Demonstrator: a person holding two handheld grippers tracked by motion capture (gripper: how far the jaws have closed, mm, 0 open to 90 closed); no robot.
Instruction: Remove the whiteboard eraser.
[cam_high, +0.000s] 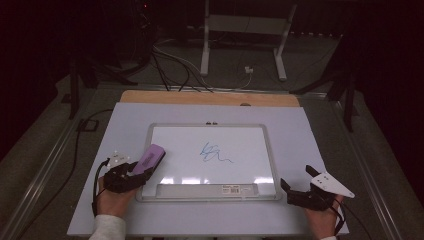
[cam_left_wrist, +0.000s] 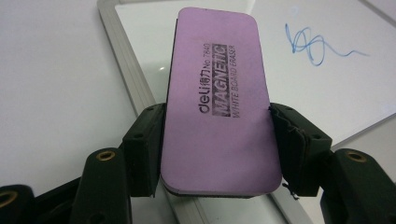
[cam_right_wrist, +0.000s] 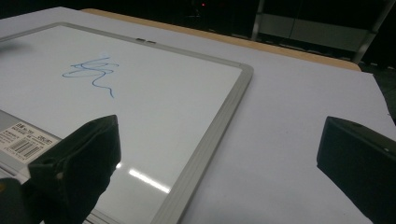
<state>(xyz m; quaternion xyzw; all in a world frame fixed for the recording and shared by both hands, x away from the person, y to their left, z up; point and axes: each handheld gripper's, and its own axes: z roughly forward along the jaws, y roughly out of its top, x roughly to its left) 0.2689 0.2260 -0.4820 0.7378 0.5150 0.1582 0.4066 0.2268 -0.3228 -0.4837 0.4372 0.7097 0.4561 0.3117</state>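
On purple eraser (cam_left_wrist: 217, 100): "deli MAGNETIC WHITE BOARD ERASER".

The right tongs (cam_right_wrist: 215, 161) stand wide apart with nothing between them, one black jaw low at the left and the other at the right edge. Under the left jaw lies a whiteboard (cam_right_wrist: 154, 93) with a grey frame (cam_right_wrist: 219, 121), flat on the pale bench (cam_right_wrist: 299, 116). A blue scribble (cam_right_wrist: 93, 72) sits on the board's far part, well apart from the jaws. A barcode sticker (cam_right_wrist: 25, 142) shows on the near rail, just beside the left jaw. Beyond the bench, a white stand (cam_right_wrist: 317, 28) stands in the dark.
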